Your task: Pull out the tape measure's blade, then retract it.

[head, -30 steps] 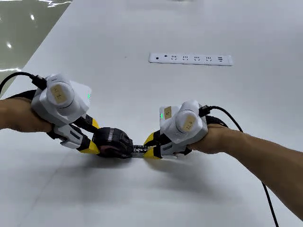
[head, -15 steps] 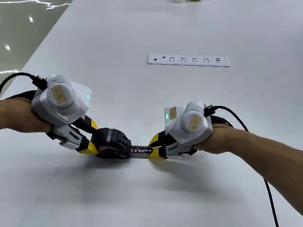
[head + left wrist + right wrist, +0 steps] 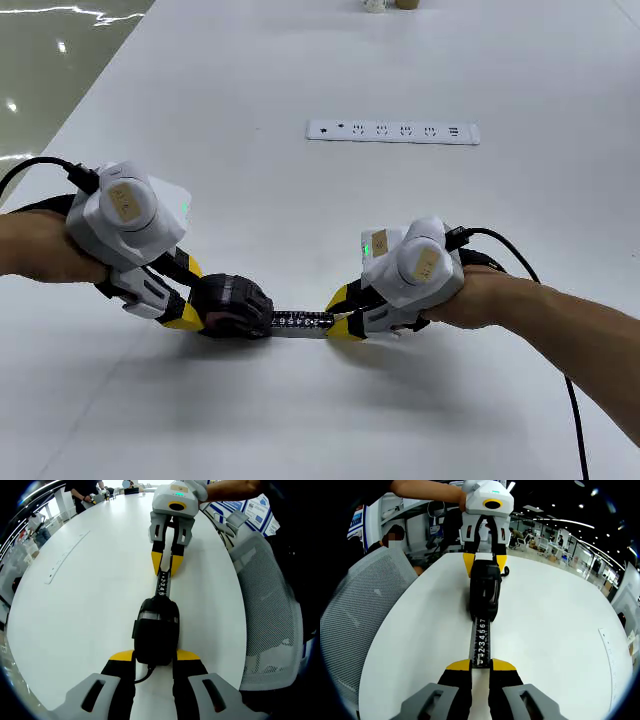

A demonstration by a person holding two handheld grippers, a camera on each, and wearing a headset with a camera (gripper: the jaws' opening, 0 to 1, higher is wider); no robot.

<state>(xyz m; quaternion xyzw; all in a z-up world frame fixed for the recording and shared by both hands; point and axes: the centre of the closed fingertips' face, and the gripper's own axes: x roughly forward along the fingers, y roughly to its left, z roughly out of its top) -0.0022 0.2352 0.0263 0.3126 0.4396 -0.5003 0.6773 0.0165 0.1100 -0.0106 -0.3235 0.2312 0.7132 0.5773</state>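
The black tape measure [image 3: 232,305] lies on the white table [image 3: 300,210], its case clamped between the yellow-tipped jaws of the left gripper [image 3: 190,293]. A short length of blade [image 3: 303,321] runs out to the right gripper [image 3: 342,314], whose jaws pinch its end. A power strip [image 3: 392,131] lies well apart, farther back.

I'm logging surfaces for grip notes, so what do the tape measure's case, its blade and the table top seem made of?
The case: probably rubber-clad plastic, matte black, ribbed and soft-looking.
The blade: likely thin painted steel, a dark flat strip with pale printed numerals.
The table top: smooth white laminate or similar, semi-gloss with faint reflections; exact material unclear.
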